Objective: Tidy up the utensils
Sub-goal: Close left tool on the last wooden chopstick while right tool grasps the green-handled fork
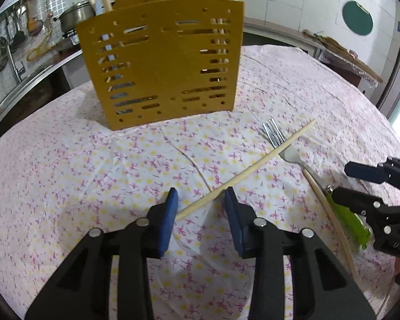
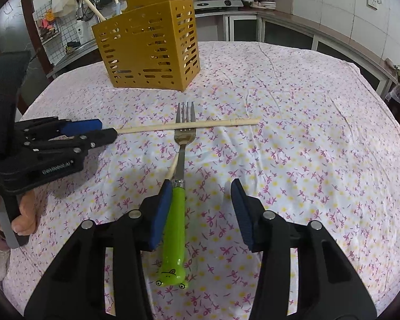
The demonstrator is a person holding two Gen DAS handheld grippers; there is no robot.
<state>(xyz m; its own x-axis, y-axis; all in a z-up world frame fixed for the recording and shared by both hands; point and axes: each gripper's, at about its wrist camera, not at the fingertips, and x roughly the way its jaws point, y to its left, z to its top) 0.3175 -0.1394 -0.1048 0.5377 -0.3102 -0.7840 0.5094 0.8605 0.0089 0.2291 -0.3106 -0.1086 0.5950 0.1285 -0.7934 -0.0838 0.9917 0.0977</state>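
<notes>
Between the spread fingers of the left gripper (image 1: 201, 197) lies a chopstick (image 1: 249, 166) end; the right gripper (image 2: 201, 189) stands spread around the fork (image 2: 179, 200) handle.

Mustard-yellow holder (image 2: 149, 45); green-handled fork (image 2: 174, 221) (frog face); pink-yellow floral tablecloth (image 2: 293, 160).

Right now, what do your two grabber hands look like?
Both the left gripper and the right gripper are black plastic with two long fingers. Each finger ends in a flat blue pad with a bumpy surface. Round silver bolts dot the joints, and small white lettering runs along the side.
</notes>
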